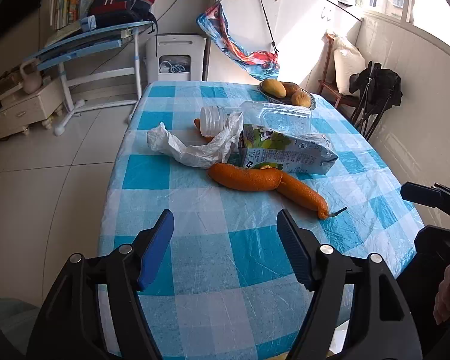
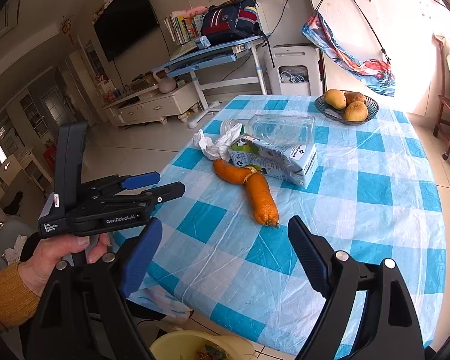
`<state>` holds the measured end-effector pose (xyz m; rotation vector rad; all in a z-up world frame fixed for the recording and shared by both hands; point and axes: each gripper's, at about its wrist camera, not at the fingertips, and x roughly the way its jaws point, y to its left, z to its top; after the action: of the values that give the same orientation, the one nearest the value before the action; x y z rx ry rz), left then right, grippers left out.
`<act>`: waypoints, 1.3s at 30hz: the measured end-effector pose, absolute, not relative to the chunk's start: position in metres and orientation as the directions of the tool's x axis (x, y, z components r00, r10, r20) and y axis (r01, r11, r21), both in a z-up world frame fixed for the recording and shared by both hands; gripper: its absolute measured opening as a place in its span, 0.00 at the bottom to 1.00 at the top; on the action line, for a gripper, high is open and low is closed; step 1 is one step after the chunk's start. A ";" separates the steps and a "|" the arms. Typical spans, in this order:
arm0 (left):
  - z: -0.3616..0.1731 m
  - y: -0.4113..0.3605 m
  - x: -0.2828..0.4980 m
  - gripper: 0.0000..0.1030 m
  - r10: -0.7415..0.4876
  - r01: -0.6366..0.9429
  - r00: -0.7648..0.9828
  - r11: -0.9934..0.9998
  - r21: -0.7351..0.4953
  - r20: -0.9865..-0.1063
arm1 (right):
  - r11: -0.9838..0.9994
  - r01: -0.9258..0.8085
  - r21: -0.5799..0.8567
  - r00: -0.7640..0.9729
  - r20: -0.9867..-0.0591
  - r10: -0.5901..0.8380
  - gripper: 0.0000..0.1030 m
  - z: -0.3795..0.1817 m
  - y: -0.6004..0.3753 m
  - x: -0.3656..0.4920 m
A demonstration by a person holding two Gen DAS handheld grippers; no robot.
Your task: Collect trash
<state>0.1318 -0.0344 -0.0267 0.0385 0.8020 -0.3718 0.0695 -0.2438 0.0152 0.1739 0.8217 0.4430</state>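
Hidden: a clear plastic container (image 1: 280, 114) lies on its side behind the milk carton (image 1: 285, 153), its lower part covered by the carton; a small orange piece (image 1: 197, 123) peeks out behind the container's white lid (image 1: 213, 120), too covered to name.
Cut off: a yellow bin (image 2: 180, 346) shows only its rim at the bottom of the right wrist view, below the table's near edge; its contents are hard to make out.
Trash: a crumpled white plastic bag (image 1: 189, 147), the flattened carton and two orange peel pieces (image 1: 267, 184) lie touching one another near the middle of the table (image 1: 195, 240); the peel is closest to the near edge.
Far corner: a bowl of fruit (image 2: 346, 105), well apart from the trash.
Left gripper (image 1: 225, 249): held low over the table's near edge, pointing at the peel, jaws wide apart with nothing between them; the left hand (image 2: 66, 250) with a mustard sleeve grips its handle.
Right gripper (image 2: 222, 255): beside the left one, over the near edge, jaws wide and holding nothing.
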 end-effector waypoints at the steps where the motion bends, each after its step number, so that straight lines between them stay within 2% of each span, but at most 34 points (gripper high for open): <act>1: -0.024 -0.034 0.132 0.68 -0.302 0.342 0.641 0.935 -0.090 -0.706 | 0.897 -0.321 0.305 0.597 -0.670 0.442 0.80 0.017 -0.243 0.074; 14: -0.023 -0.041 0.146 0.70 -0.250 0.355 0.646 0.935 -0.006 -0.721 | 0.871 -0.484 0.086 0.590 -0.703 0.397 0.80 0.017 -0.213 0.151; 22: -0.025 -0.046 0.153 0.71 -0.220 0.355 0.659 0.934 0.040 -0.720 | 0.884 -0.440 0.159 0.544 -0.735 0.404 0.80 -0.006 -0.224 0.172; 35: -0.036 -0.034 0.181 0.73 -0.217 0.315 0.625 0.949 -0.012 -0.750 | 0.895 -0.394 0.210 0.524 -0.749 0.406 0.80 -0.014 -0.228 0.182; 39: -0.037 -0.039 0.196 0.73 -0.208 0.320 0.629 0.947 0.006 -0.749 | 0.901 -0.383 0.206 0.524 -0.755 0.395 0.80 -0.017 -0.230 0.184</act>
<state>0.1958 -0.0387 -0.0369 0.1434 0.8377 -0.3035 0.1840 -0.2297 -0.0169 0.0146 0.9072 0.4652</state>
